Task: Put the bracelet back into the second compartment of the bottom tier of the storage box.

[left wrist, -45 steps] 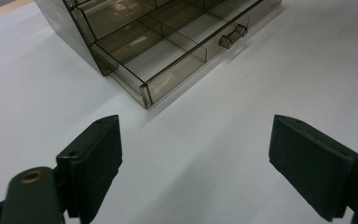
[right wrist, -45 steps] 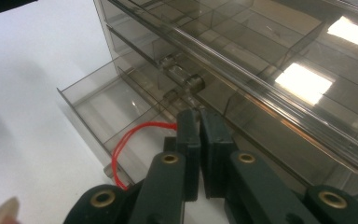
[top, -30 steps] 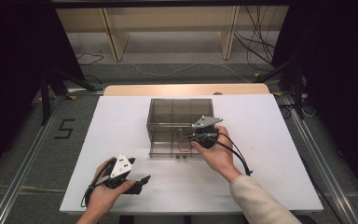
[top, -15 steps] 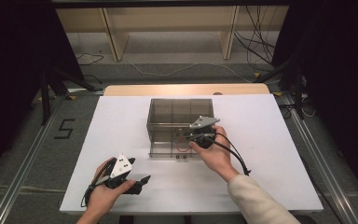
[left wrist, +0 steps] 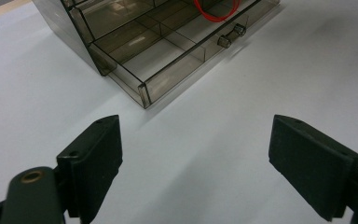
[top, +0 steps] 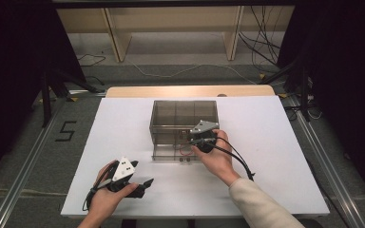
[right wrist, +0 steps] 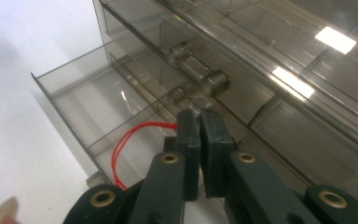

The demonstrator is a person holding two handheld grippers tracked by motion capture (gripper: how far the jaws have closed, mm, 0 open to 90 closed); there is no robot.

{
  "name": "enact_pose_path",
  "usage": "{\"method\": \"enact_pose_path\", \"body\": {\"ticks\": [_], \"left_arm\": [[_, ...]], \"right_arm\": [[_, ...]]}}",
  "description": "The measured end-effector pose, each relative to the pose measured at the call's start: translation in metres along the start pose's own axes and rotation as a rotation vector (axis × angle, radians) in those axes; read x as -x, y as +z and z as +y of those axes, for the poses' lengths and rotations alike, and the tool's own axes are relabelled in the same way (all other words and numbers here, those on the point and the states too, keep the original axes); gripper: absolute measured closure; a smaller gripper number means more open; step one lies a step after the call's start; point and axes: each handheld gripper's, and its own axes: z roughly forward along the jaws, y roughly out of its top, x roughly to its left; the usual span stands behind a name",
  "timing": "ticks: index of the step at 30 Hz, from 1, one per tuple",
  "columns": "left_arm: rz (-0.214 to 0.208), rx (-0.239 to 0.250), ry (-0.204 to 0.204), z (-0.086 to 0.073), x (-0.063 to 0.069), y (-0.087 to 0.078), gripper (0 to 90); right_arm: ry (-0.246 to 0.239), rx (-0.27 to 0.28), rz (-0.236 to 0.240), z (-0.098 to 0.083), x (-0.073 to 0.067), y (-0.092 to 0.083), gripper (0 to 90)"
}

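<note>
A smoky clear drawer cabinet (top: 183,114) stands mid-table with its bottom drawer (top: 168,153) pulled out. My right gripper (top: 193,138) reaches over that drawer. Its jaws are shut (right wrist: 199,122) just below the upper drawer's knobs (right wrist: 200,77). A red rubber band (right wrist: 119,154) loops from the fingertips down into the drawer and looks pinched there. My left gripper (top: 144,183) rests near the table's front left, open with nothing between its jaws (left wrist: 196,154). It looks at the drawer's corner (left wrist: 142,91) and the band (left wrist: 214,17).
Bare white tabletop (top: 275,142) surrounds the cabinet. A wooden strip (top: 190,91) borders the far edge. Metal rails (top: 24,180) run beside the table, and cables lie on the floor behind it. A cable (top: 240,164) trails from the right gripper.
The right gripper has shifted very slightly over the open drawer. The left gripper has stayed where it was.
</note>
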Motion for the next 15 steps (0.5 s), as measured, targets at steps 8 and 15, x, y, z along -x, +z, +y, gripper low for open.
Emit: {"method": "enact_pose_path", "body": {"ticks": [8, 15], "left_arm": [[-0.001, -0.001, 0.001, 0.0000, 0.0001, 0.0000, 17.3], [-0.001, -0.001, 0.001, 0.0000, 0.0000, 0.0001, 17.3]], "right_arm": [[-0.017, -0.001, -0.019, -0.0033, -0.0015, 0.0061, 87.5], [-0.020, -0.007, -0.023, -0.0054, -0.0024, 0.0092, 87.5]]}}
